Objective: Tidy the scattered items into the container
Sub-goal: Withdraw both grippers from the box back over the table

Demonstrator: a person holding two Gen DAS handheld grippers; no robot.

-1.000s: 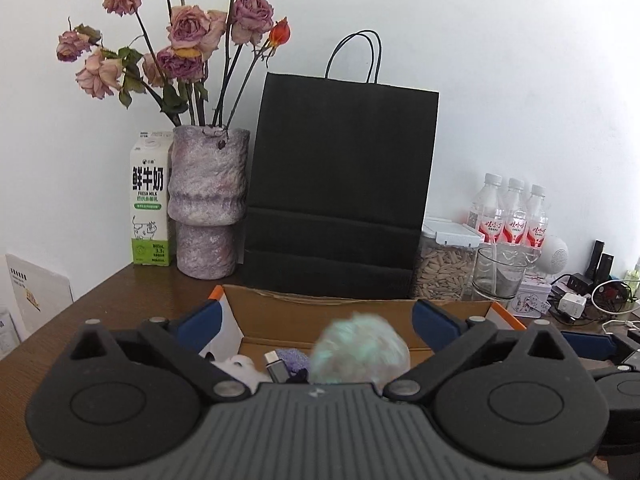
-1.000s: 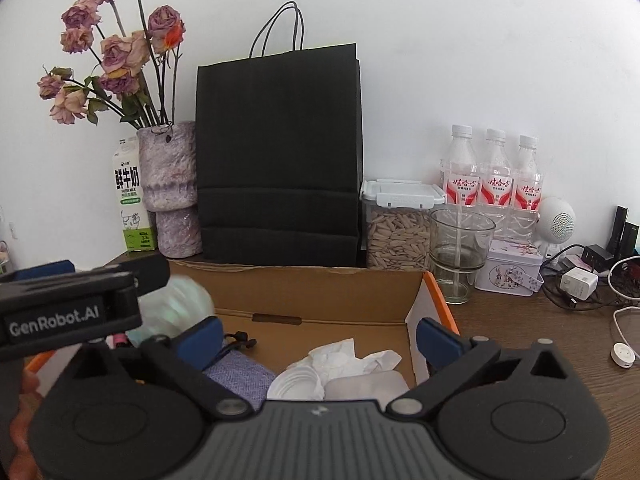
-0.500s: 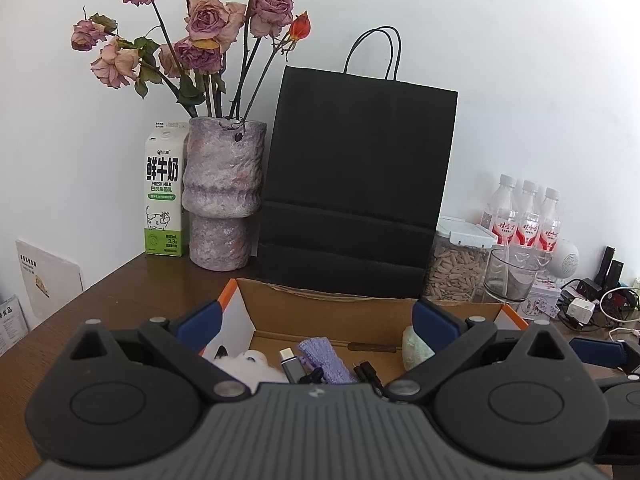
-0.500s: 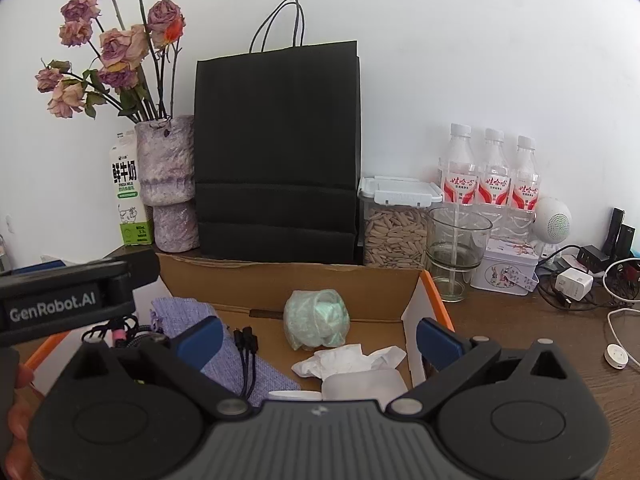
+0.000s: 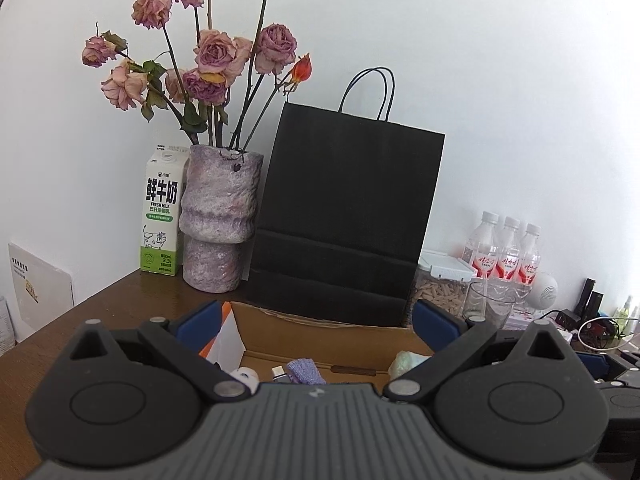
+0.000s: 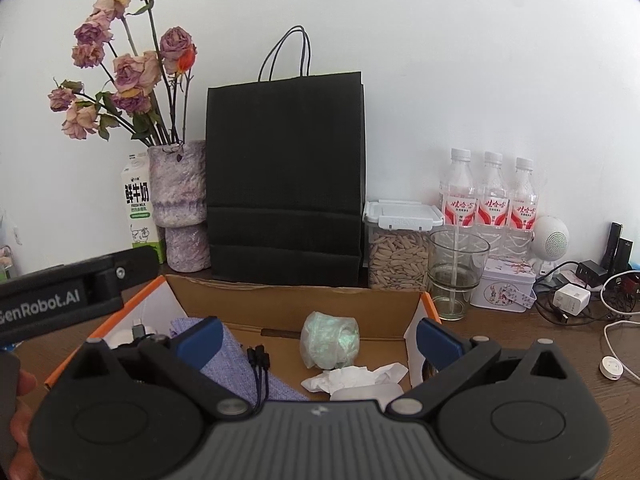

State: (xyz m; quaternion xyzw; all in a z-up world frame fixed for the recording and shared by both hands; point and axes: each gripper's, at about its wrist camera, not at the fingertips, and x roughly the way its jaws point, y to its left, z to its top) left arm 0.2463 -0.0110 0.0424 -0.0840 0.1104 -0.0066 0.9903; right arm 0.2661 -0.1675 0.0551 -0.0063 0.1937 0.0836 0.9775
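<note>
the box [image 6: 280, 304] sits on the table [image 6: 540, 344], right in front of the black bag [image 6: 286, 176]. lots of things are in it now. the green ball [image 6: 330, 340] lies near the middle, by the back wall. white tissue [image 6: 352, 376] lies just in front of the ball. a purple cloth [image 6: 236, 364] lies on the left side, and a black cable [image 6: 258, 364] rests on it. a small white thing sits in the left corner, but it is too hidden to name

the left gripper [image 5: 316, 320] is wide apart and holds nothing. it hangs over the near side of the box. the right gripper [image 6: 318, 340] is wide apart too, and nothing is in it. it is over the box as well

most of the job looks done, i think, since so much is in the box. on the table to the right i see a white round thing [image 6: 611, 367] on a cord and a white charger [image 6: 572, 300]. they may belong there or may need to go in. i cannot tell. the table close to the person is hidden behind the grippers, so more things could be left there
</note>
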